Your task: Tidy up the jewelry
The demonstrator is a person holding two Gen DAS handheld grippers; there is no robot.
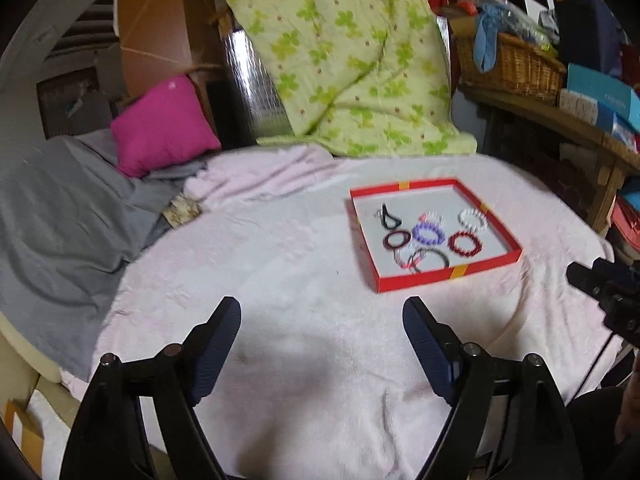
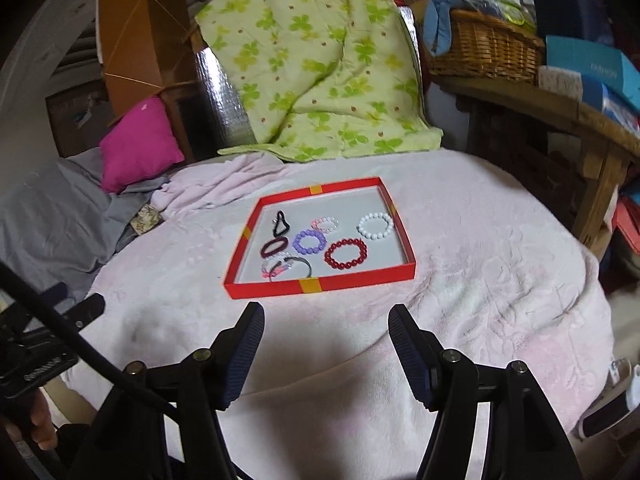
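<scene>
Blue box [image 2: 588, 65] reads "FASHION".

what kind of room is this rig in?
Most likely a cluttered bedroom or storage room at home: the red tray sits on a bed under a pink blanket, with a magenta pillow, a green quilt and a wicker basket behind.

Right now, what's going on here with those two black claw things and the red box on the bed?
A person holds a hand-held gripper in each hand, sorting jewelry. Both the left hand-held gripper and the right hand-held gripper are open and empty, over the pink blanket just short of the red tray. The beaded bracelets lie in the tray untouched, among them a white one, a red one and a purple one.
</scene>
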